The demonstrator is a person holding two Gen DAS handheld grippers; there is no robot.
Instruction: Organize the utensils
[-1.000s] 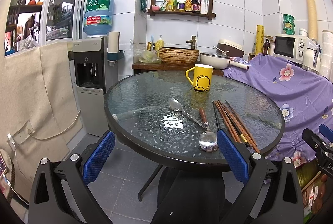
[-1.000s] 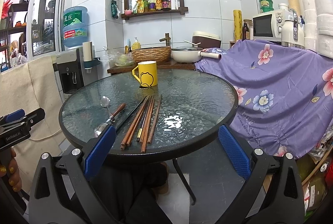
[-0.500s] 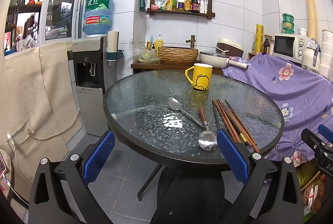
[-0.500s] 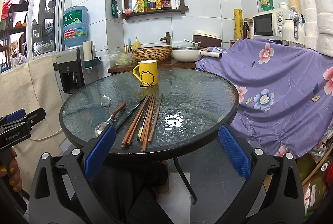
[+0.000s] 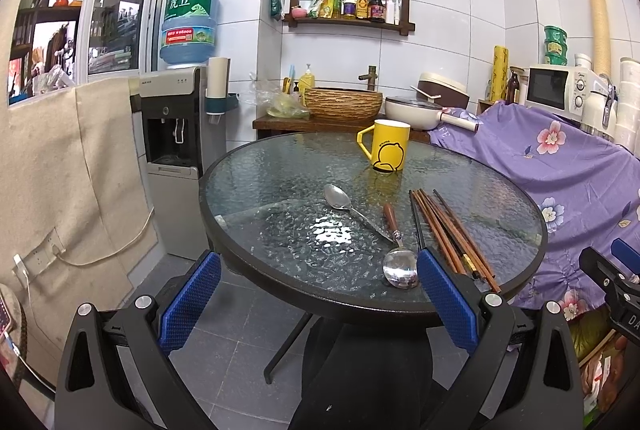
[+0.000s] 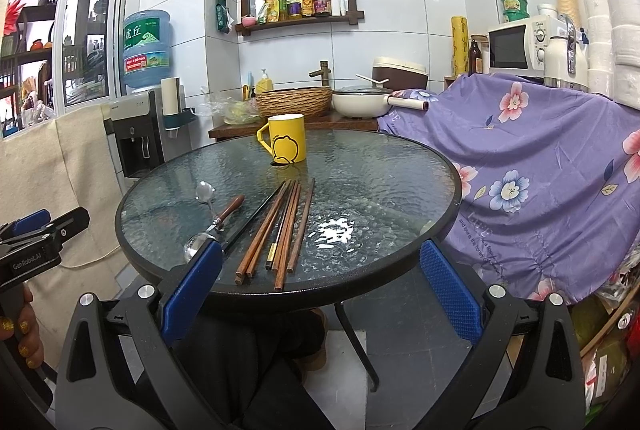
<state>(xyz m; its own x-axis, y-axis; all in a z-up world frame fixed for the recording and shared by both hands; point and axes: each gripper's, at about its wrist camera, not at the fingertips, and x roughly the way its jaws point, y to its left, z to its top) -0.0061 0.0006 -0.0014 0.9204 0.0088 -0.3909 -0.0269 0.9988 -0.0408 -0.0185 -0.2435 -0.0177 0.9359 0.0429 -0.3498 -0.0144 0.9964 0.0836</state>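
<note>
Where right gripper (image 6: 318, 284) blue pad covers spoon (image 6: 197, 245) bowl, both grippers' fingers spread wide, empty; left gripper (image 5: 318, 300).

water dispenser (image 5: 174, 158), microwave (image 6: 516, 44), purple floral cloth (image 6: 540, 166)

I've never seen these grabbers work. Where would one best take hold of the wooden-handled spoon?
Probably the brown handle of the wooden-handled spoon, from above, fingers straddling it crosswise. It lies flat on the glass table, its handle free of the all-metal spoon crossing its neck.
</note>
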